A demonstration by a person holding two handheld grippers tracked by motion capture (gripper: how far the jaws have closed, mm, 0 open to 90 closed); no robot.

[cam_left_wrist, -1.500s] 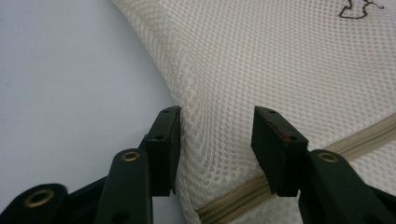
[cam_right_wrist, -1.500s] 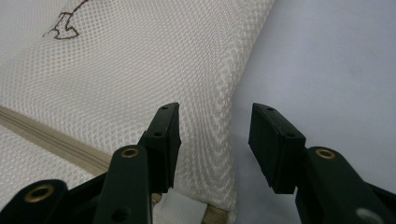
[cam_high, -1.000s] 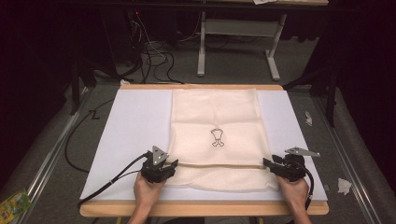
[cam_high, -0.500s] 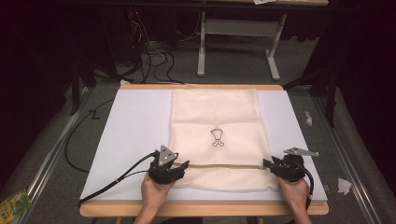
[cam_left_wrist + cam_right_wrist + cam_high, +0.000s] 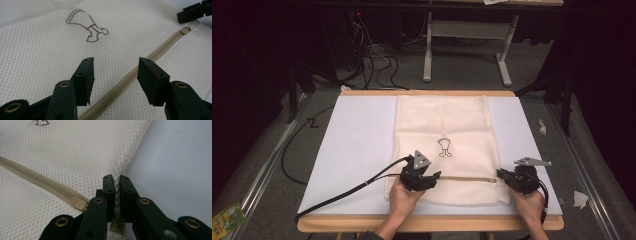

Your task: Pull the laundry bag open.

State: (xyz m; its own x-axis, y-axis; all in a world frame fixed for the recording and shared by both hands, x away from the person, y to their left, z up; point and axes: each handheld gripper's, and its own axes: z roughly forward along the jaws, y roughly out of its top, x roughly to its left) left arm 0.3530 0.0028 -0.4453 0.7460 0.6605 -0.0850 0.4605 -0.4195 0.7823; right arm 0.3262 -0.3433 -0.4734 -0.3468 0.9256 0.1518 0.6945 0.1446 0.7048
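Mesh bag (image 5: 444, 145) lies flat on the white sheet (image 5: 357, 145); its near edge is partly hidden behind both hands in the high view. The drawn mark (image 5: 86, 26) is too sketchy to identify. Right gripper (image 5: 116, 182): clenched on the bag's right edge, mesh pinched between the jaws; zipper pull (image 5: 79, 203) just beside them. Left gripper (image 5: 115, 72): released, jaws spread, poised over the bag with the zipper (image 5: 140, 66) running between them; contact with the mesh unclear.
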